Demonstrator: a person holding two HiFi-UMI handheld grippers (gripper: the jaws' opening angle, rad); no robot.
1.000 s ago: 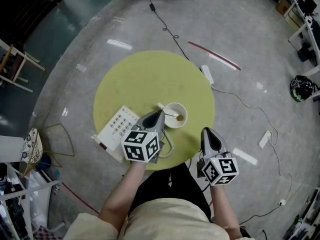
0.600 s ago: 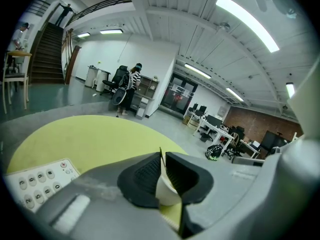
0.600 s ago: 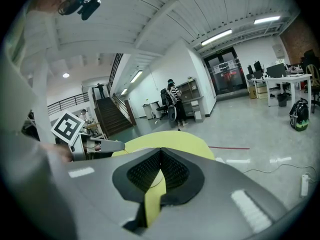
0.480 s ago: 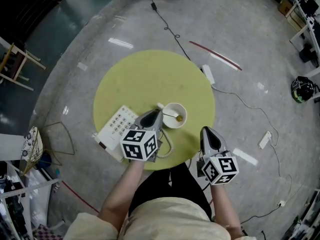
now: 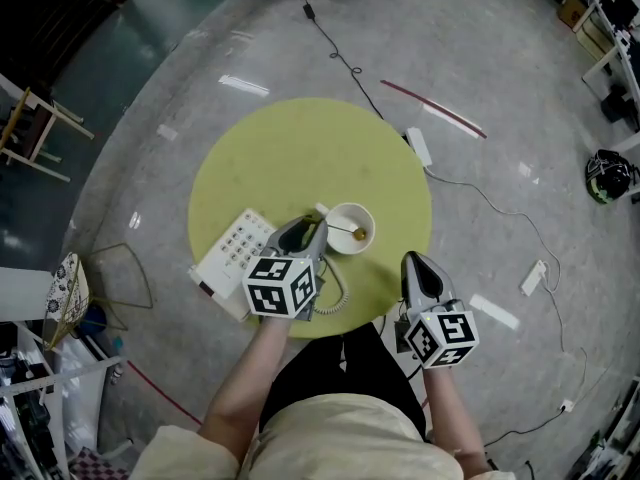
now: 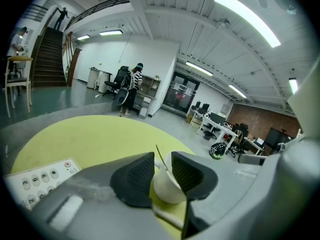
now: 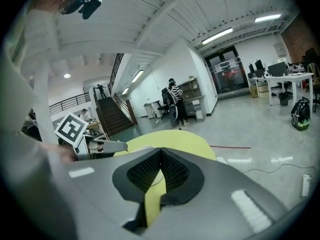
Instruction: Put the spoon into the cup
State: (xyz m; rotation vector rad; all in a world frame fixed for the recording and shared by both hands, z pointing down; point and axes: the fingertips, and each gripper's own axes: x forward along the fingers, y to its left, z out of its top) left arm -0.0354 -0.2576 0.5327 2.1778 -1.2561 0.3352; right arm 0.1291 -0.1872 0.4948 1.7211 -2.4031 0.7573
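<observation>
Spoon (image 6: 161, 156) (in cup (image 6: 167, 188)) within just-opened left claw (image 6: 162, 160).

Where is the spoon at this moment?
In the head view, the spoon lies in the white cup, just right of the left claw, on the green table.

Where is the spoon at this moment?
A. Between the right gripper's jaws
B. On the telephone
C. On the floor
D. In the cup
D: the spoon stands in the cup, with its handle sticking out above the rim.
</observation>
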